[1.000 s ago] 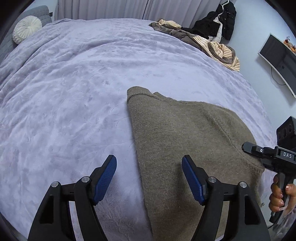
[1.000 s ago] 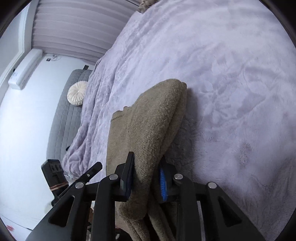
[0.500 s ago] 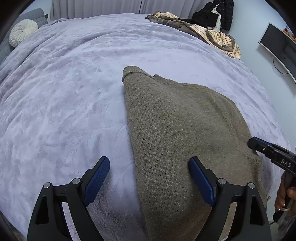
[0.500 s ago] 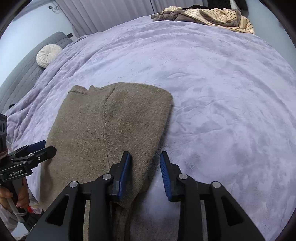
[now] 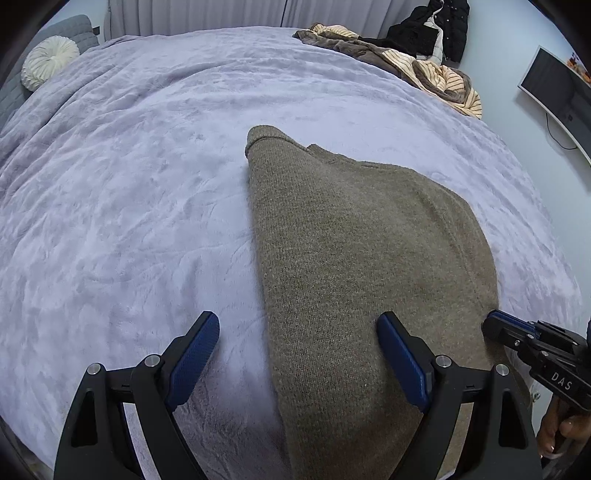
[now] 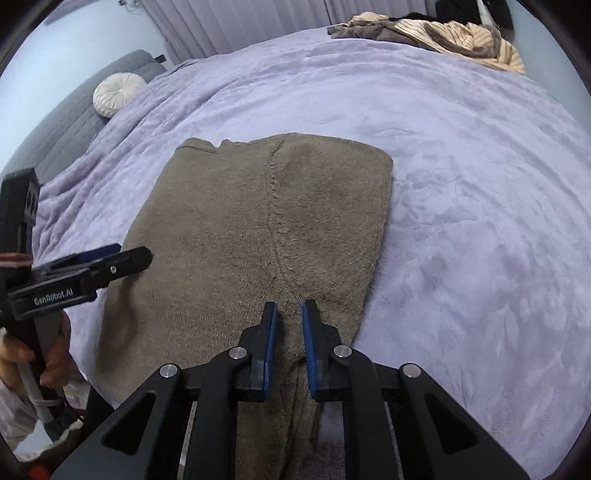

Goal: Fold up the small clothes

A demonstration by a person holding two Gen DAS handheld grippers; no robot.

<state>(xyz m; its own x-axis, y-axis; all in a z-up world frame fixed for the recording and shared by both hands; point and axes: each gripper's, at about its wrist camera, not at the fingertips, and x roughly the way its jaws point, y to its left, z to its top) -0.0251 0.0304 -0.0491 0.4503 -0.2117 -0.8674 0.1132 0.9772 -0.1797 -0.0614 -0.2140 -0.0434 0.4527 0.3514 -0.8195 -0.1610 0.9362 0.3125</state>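
side fold laid flat on brown sweater (image 6: 236, 236); left tongs (image 5: 297, 354) held apart, right tongs (image 6: 289, 325) just narrowed, nothing clamped; hem to be gripped next.

olive sweater (image 6: 266, 221) flat, right hand-held gripper (image 6: 289, 325) closing above

Both wrist cameras look steeply down from close above the bed (image 5: 110, 221), facing its far edge. The 2 views share the brown sweater (image 5: 351, 258), striped clothes pile (image 6: 443, 33) and round cushion (image 6: 114, 92).
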